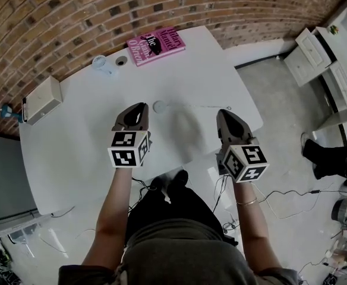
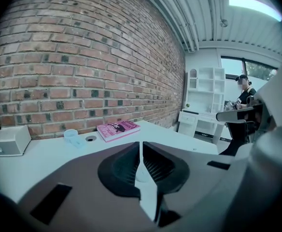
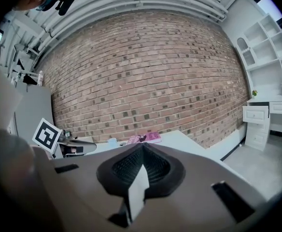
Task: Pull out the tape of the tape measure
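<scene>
A small round white tape measure (image 1: 159,106) lies on the white table (image 1: 72,141). Its thin tape (image 1: 191,106) runs out to the right across the tabletop. My left gripper (image 1: 142,105) hovers just left of the case, jaws shut with nothing between them (image 2: 140,144). At the tape's far end is my right gripper (image 1: 223,111), also shut; its own view (image 3: 142,145) shows no tape in the jaws. Whether the tape's tip touches the right gripper I cannot tell.
A pink book (image 1: 156,45) lies at the table's far edge by the brick wall, with a pale cup (image 1: 100,62) and a cable hole (image 1: 121,60) beside it. A white box (image 1: 41,100) sits far left. White cabinets (image 1: 309,55) and floor cables stand right.
</scene>
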Motion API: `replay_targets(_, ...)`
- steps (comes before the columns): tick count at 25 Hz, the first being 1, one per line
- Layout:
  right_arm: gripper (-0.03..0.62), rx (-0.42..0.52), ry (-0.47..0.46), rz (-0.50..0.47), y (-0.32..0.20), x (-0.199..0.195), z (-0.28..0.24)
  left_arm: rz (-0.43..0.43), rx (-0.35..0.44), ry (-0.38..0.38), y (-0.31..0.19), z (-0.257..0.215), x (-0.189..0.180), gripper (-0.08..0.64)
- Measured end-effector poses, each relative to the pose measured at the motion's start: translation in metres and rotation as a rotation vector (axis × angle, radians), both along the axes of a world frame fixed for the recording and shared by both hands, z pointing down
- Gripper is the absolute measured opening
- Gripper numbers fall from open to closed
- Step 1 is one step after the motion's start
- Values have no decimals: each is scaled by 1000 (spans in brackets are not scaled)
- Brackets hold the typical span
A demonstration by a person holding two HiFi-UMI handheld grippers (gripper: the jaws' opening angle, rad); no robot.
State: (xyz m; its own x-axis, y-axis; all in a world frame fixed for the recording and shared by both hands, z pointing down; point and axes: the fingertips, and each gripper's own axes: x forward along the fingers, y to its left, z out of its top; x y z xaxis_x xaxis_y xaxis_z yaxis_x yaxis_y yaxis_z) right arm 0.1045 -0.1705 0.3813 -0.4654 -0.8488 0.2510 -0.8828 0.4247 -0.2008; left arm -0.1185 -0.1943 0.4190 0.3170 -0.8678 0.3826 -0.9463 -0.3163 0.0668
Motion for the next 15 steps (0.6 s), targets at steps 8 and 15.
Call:
replay_targets(8, 3, 33, 18, -4, 3, -13, -8, -7, 37, 16, 10, -14, -12, 37)
replay_targets(15, 2, 38, 21, 2, 6, -13, -8, -4, 47, 24, 12, -18, -13, 35)
